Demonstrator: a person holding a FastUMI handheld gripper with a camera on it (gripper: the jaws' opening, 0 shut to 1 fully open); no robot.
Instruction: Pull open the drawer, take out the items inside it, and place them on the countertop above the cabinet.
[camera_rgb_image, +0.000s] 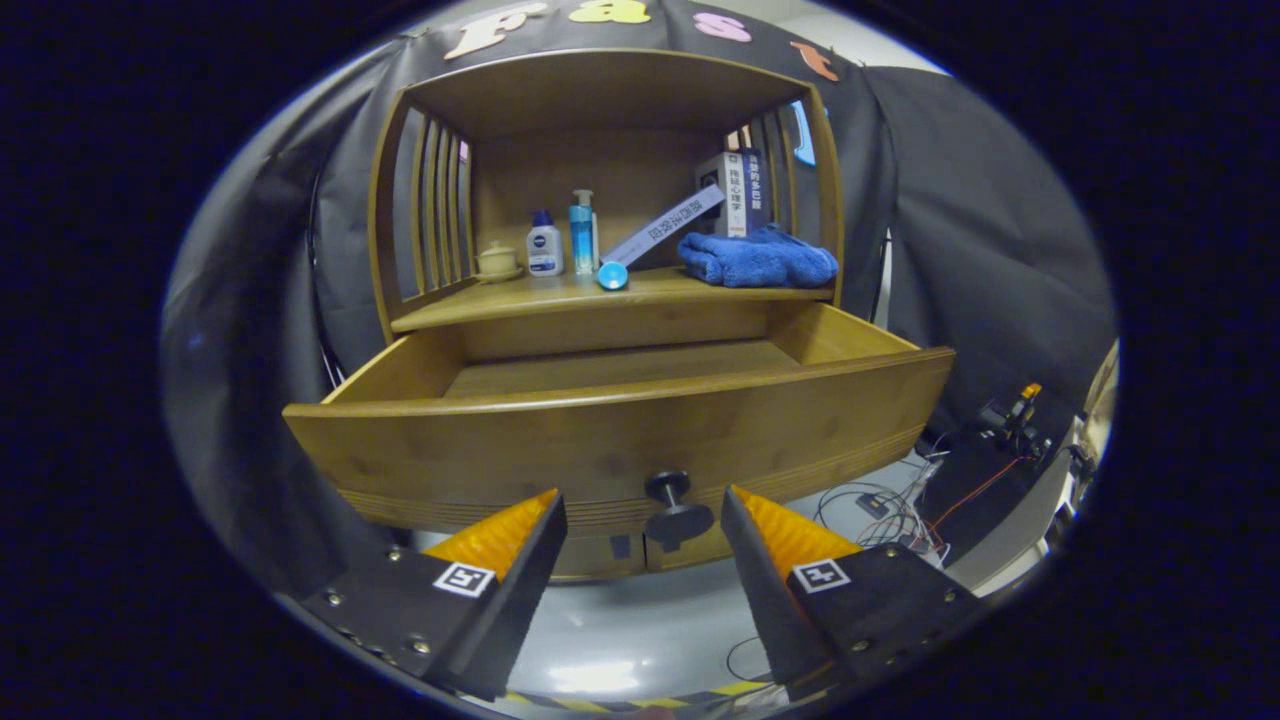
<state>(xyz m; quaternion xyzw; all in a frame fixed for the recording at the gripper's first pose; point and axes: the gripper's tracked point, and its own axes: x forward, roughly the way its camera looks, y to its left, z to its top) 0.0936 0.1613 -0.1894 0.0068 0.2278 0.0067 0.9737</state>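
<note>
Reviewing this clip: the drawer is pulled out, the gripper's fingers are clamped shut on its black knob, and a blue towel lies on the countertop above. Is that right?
Not quite. In the gripper view the gripper is open: its fingers stand apart on either side of the black knob, without pressing on it. The rest holds: the drawer is pulled out and the blue towel lies on the countertop above.

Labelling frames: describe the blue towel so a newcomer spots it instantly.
Find the wooden cabinet with its drawer pulled open, beyond the open gripper. On the countertop's right end lies the blue towel, the only soft, folded thing, below a leaning book.
</note>
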